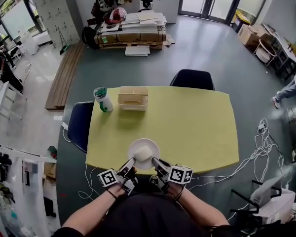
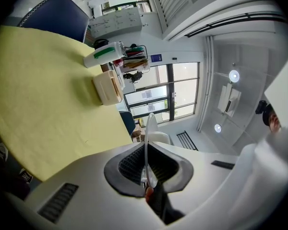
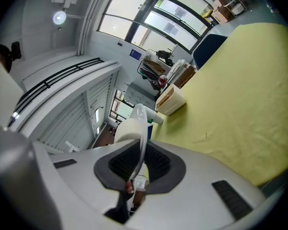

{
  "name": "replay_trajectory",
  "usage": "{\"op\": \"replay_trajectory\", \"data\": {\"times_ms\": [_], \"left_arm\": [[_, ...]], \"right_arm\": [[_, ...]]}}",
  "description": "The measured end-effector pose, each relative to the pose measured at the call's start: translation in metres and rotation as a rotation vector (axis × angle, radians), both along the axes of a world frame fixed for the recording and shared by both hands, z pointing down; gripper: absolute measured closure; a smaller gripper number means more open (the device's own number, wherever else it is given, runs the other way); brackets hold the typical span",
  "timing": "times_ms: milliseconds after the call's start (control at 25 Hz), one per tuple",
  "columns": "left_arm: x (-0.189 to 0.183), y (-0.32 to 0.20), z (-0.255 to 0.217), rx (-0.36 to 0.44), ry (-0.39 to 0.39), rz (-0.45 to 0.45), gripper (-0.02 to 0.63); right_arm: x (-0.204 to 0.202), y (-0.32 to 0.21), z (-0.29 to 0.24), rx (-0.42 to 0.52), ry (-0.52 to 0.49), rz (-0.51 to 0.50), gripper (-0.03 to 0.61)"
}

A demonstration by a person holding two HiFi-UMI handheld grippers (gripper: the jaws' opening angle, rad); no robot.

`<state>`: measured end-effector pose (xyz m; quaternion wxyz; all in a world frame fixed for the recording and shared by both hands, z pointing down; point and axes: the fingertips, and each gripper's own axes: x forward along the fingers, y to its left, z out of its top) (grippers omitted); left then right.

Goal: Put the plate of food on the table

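Counter (image 1: 197,127): bare yellow top beyond plate (image 1: 152,146) and to plate's right, room to pass. Beige box (image 1: 133,98) well beyond plate, slightly left; white-green bottle (image 1: 103,99) just left of box. Dark chair (image 1: 192,79) at counter's far edge; second chair (image 1: 79,125) left of plate.

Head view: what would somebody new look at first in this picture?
The big yellow table in the middle of the grey floor jumps out first. At its near edge, the left gripper and right gripper pinch a white plate of pale food from both sides. At the table's far left sit a green-capped bottle and a beige box.
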<state>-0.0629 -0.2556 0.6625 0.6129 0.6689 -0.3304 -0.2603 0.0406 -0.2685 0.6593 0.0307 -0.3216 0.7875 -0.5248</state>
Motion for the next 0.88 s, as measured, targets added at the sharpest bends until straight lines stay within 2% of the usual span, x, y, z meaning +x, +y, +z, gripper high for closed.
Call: {"op": "replay_trajectory", "data": {"times_ms": [120, 240, 520, 640, 720, 760, 880], "left_arm": [[-0.002, 0.0, 0.013, -0.026, 0.014, 0.019, 0.597], [-0.008, 0.003, 0.031, -0.025, -0.024, 0.052, 0.597], [-0.02, -0.003, 0.079, -0.065, -0.053, 0.069, 0.597], [-0.026, -0.002, 0.104, -0.056, -0.122, 0.103, 0.597], [-0.032, 0.0, 0.122, -0.079, -0.172, 0.117, 0.597], [-0.032, 0.001, 0.127, -0.102, -0.151, 0.111, 0.597], [-0.022, 0.002, 0.134, -0.163, -0.009, 0.073, 0.597]], "right_arm": [[-0.003, 0.002, 0.013, -0.025, -0.01, 0.018, 0.548], [-0.007, 0.008, 0.029, -0.06, -0.025, 0.036, 0.548], [-0.019, 0.005, 0.08, -0.155, -0.064, 0.069, 0.549], [-0.021, 0.009, 0.104, -0.189, -0.066, 0.084, 0.549], [-0.024, 0.01, 0.117, -0.202, -0.063, 0.086, 0.549], [-0.025, 0.01, 0.123, -0.207, -0.061, 0.086, 0.549], [-0.025, 0.011, 0.14, -0.226, -0.051, 0.09, 0.549]]}}
